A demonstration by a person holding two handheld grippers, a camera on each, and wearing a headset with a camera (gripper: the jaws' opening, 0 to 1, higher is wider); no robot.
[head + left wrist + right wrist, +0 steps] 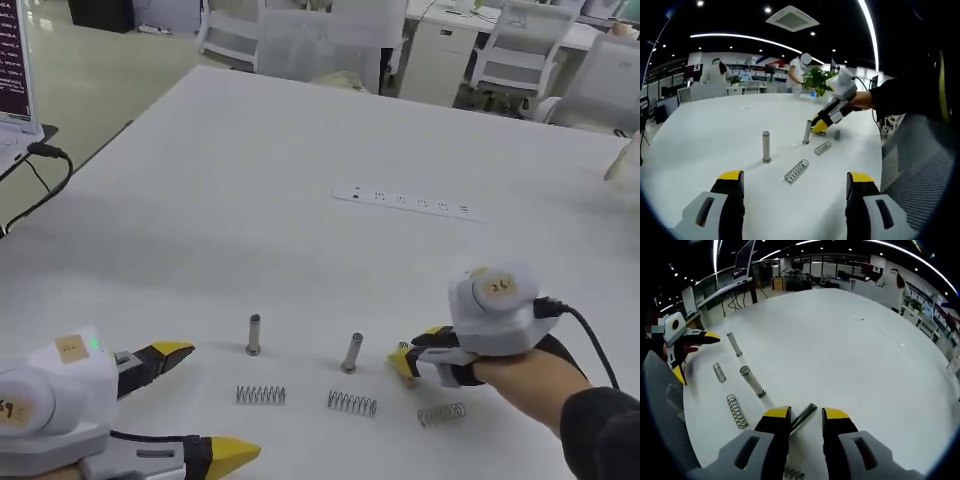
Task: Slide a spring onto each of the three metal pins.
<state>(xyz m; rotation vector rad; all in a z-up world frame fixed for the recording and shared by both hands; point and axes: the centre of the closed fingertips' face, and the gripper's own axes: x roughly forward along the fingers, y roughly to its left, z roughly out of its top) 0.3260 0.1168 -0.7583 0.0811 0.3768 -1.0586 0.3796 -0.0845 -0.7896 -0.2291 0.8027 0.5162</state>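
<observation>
Two metal pins stand upright on the white table, the left pin (253, 335) (766, 146) and the middle pin (351, 353) (752, 381). A third pin (804, 416) lies slanted between the jaws of my right gripper (405, 362) (805, 415), which are closed narrowly on it. Three springs lie flat in a row nearer me: the left spring (261, 395) (796, 171), the middle spring (352, 403) (823, 147) and the right spring (441, 412). My left gripper (205, 405) (795, 182) is open and holds nothing, low at the near left, short of the left pin.
A white power strip (408, 202) lies farther back on the table. A laptop (12, 70) with a black cable (45, 170) sits at the far left edge. Chairs and desks stand beyond the table.
</observation>
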